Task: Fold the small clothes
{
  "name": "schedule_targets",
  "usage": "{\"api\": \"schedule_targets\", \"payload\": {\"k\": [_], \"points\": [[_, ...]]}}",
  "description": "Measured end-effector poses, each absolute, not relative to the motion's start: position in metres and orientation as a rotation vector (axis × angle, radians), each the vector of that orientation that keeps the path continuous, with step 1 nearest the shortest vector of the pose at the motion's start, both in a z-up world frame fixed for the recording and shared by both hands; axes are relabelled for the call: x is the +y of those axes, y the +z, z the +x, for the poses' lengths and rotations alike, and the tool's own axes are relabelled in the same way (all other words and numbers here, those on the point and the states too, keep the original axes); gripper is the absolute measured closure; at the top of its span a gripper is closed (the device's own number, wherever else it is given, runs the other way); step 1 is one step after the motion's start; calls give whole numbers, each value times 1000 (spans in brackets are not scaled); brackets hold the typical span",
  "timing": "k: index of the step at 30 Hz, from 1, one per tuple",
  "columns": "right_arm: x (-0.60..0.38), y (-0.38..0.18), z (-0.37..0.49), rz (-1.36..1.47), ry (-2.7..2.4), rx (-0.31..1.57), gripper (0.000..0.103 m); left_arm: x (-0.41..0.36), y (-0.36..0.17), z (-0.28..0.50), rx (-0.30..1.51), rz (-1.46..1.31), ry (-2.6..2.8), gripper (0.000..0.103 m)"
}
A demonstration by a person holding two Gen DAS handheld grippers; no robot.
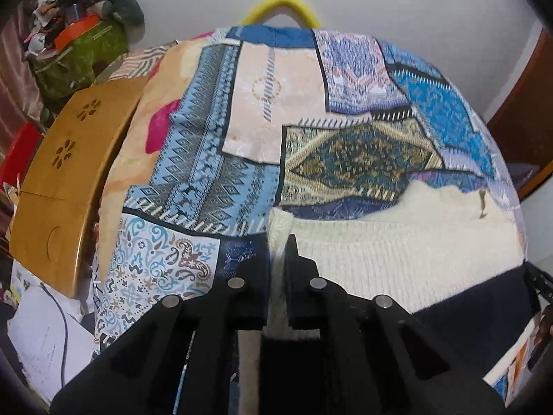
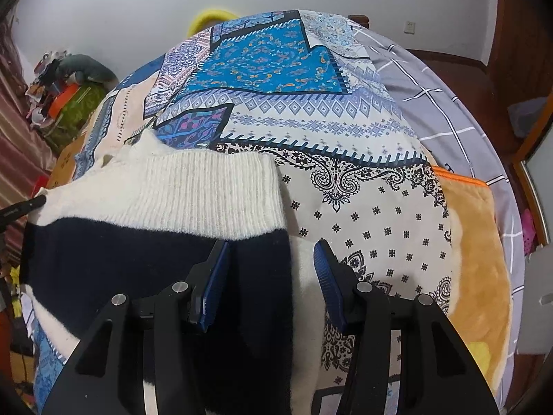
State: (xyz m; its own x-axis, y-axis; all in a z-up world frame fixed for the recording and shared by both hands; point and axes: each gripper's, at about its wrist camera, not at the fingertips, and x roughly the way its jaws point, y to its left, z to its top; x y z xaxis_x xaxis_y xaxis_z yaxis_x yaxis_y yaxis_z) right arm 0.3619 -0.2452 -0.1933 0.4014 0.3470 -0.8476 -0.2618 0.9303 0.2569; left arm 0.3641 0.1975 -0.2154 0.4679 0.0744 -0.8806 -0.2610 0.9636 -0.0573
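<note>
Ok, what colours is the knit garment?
Cream knit garment with a dark navy band; right wrist view shows it best.

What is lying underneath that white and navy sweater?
The sweater lies on a patchwork-print bedspread, which shows all around it. Whatever sits directly beneath the knit is covered, so nothing more can be told.

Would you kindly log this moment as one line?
left tool: shut on sweater corner | right tool: open over sweater edge | sweater: flat on patchwork bedspread, unfolded
</note>
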Motion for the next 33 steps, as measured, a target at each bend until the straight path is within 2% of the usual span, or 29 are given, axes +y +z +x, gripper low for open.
{"api": "schedule_targets", "payload": {"k": [5, 7, 9, 15, 19, 24, 26, 28, 33], "points": [[-245, -188, 355, 48, 379, 1085, 56, 200, -226, 364, 1085, -192, 249, 94], [-242, -183, 351, 14, 373, 1069, 56, 203, -229, 363, 1102, -182, 245, 85], [-238, -175, 345, -21, 385, 1044, 56, 206, -230, 359, 1110, -147, 262, 71], [-221, -156, 329, -73, 434, 983, 56, 216, -213, 330, 1099, -137, 274, 62], [-211, -148, 318, -44, 468, 963, 41, 210, -197, 303, 1067, -148, 260, 49], [-194, -137, 302, -57, 508, 938, 40, 200, -181, 268, 1023, -180, 242, 35], [-187, -132, 296, -60, 525, 928, 34, 198, -178, 256, 1008, -206, 247, 29], [-181, -127, 290, -61, 535, 910, 29, 197, -175, 244, 993, -243, 260, 27], [-165, -119, 280, -61, 566, 895, 29, 197, -178, 224, 997, -358, 263, 23]]}}
